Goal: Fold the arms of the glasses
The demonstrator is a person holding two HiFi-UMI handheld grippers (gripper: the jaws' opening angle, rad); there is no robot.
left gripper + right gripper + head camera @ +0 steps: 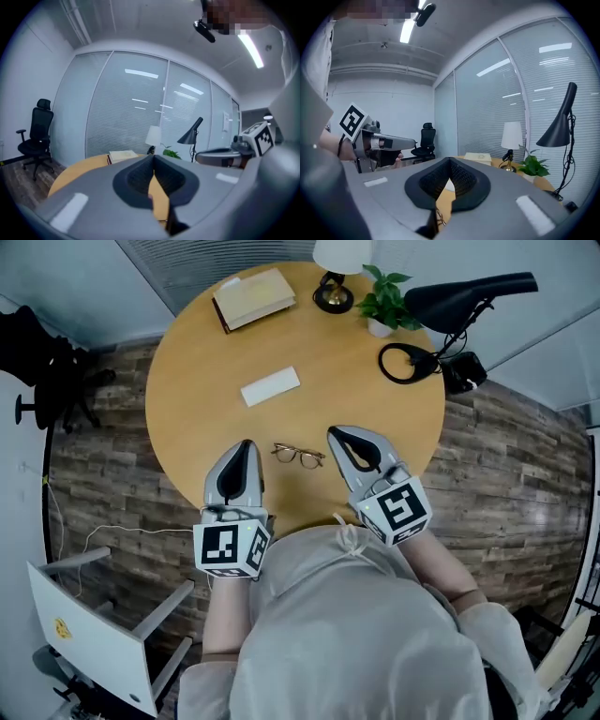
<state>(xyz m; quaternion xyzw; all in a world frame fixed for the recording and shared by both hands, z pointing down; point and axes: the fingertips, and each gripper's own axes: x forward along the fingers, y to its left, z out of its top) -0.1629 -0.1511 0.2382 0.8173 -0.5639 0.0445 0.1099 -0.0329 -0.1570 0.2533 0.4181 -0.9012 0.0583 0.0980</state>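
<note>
Head view: left gripper [246, 446] and right gripper [336, 435], both pressed together and empty, flank the glasses [298, 456], which may skid if nudged.

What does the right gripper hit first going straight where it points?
Probably the white card, ahead of the right gripper. The glasses lie off that line, to its left. Height is unclear, so it might pass over.
</note>
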